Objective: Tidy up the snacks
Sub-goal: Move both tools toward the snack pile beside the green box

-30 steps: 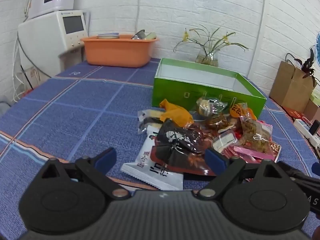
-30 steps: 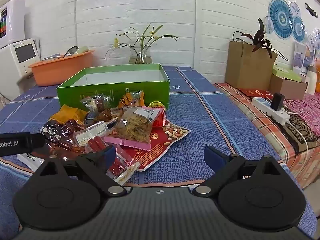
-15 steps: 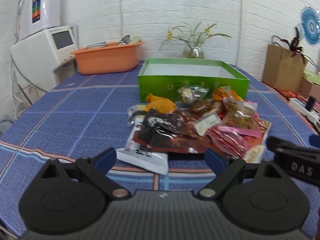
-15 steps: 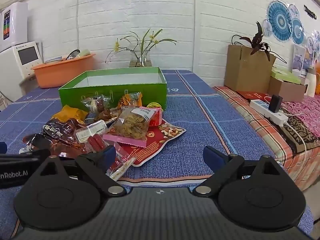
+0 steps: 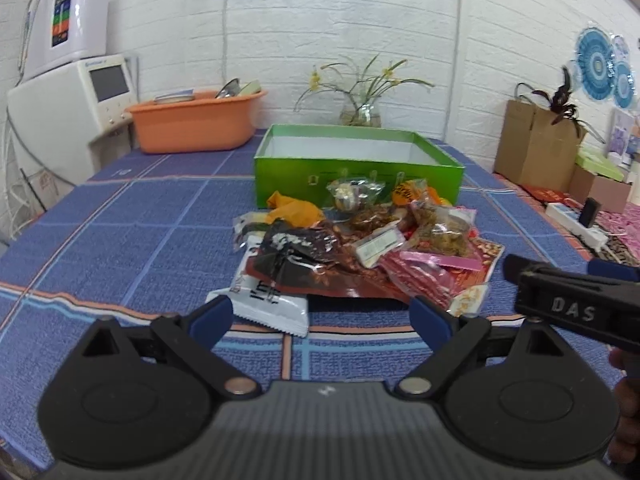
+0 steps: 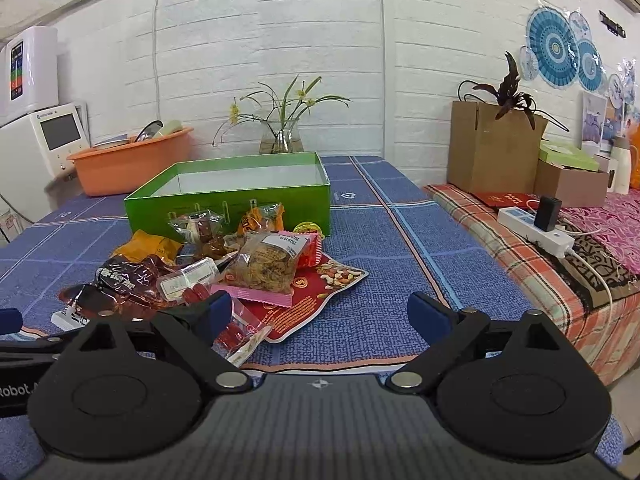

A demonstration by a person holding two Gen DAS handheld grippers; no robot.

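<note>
Looking from left to right, you hold your left gripper (image 5: 320, 316) low at the near edge of the table (image 5: 120, 232), with its jaws wide apart and nothing between them. Just past it lies the white packet (image 5: 272, 304), the closest snack in the snack pile (image 5: 360, 248). The pile sits in the middle of the blue cloth, right in front of the green box (image 5: 356, 168), which looks empty. Your right gripper (image 6: 320, 314) waits on the right side of the pile, jaws wide apart too and empty.

Here is what could go wrong, I think. The bags lie on top of each other, so pinching one may drag others along or push them off the near edge. The shiny wrappers look slippery and may slide out. Your two grippers are close, so they could bump.
</note>
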